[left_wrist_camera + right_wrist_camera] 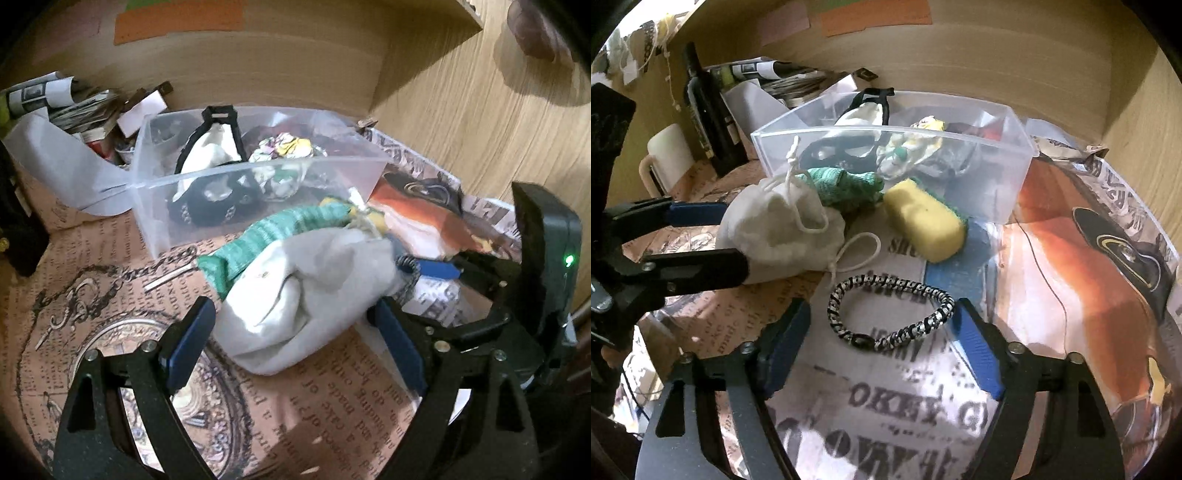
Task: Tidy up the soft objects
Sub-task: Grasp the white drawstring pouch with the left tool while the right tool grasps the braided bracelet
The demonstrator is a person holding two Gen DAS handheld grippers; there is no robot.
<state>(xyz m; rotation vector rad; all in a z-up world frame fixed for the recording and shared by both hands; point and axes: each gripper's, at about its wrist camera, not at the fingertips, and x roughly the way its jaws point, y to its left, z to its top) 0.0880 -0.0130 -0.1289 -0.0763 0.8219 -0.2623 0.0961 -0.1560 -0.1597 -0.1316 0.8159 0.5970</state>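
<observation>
Pouch lies crosswise between open left hand-held gripper; right hand-held gripper open.

Black two-finger grippers, blue pads

Left gripper and right gripper: matte black frames with triangular cutouts, silver screws seen at joints, blue-padded fingers; green LED lit on right housing.
</observation>
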